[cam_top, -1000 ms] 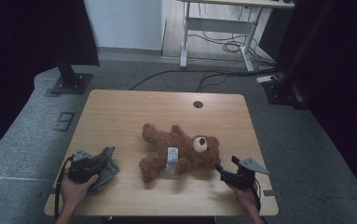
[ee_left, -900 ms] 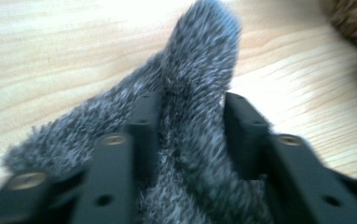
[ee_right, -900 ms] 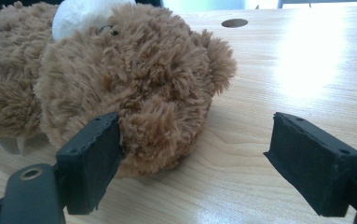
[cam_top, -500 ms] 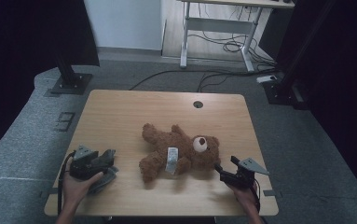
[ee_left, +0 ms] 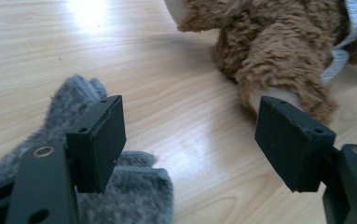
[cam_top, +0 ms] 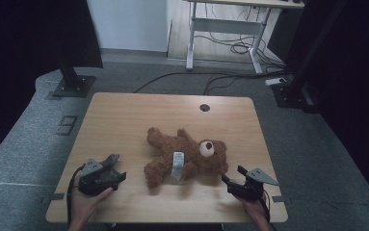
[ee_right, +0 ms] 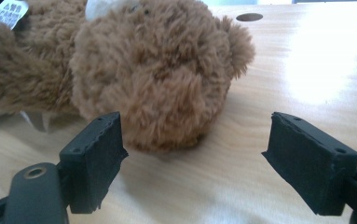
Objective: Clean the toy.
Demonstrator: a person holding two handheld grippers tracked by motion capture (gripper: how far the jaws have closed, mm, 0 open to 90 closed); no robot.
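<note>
A brown teddy bear (cam_top: 187, 156) lies on its back mid-table, a white tag (cam_top: 177, 163) across its belly. My left gripper (cam_top: 117, 169) sits at the front left, pointing at the bear's leg (ee_left: 278, 51). Its jaws have just been opening wide, then eased in slightly. The left gripper (ee_left: 190, 121) is open with nothing between its pads. A grey fuzzy cloth (ee_left: 134, 196) lies on the wood under and beside its left jaw. My right gripper (cam_top: 232, 175) rests at the front right, open, just short of the bear's head (ee_right: 153, 70). The bare gap of the right gripper (ee_right: 195, 140) shows only tabletop.
The wooden table (cam_top: 124, 115) has a round cable hole (cam_top: 204, 108) near its far edge. Grey carpet surrounds it, with a black stand base (cam_top: 71, 86) at the far left and a desk frame with cables (cam_top: 230, 43) behind.
The left gripper has let go of the grey cloth, spread its jaws and shifted right toward the bear's leg. The right gripper and the bear have stayed put.
</note>
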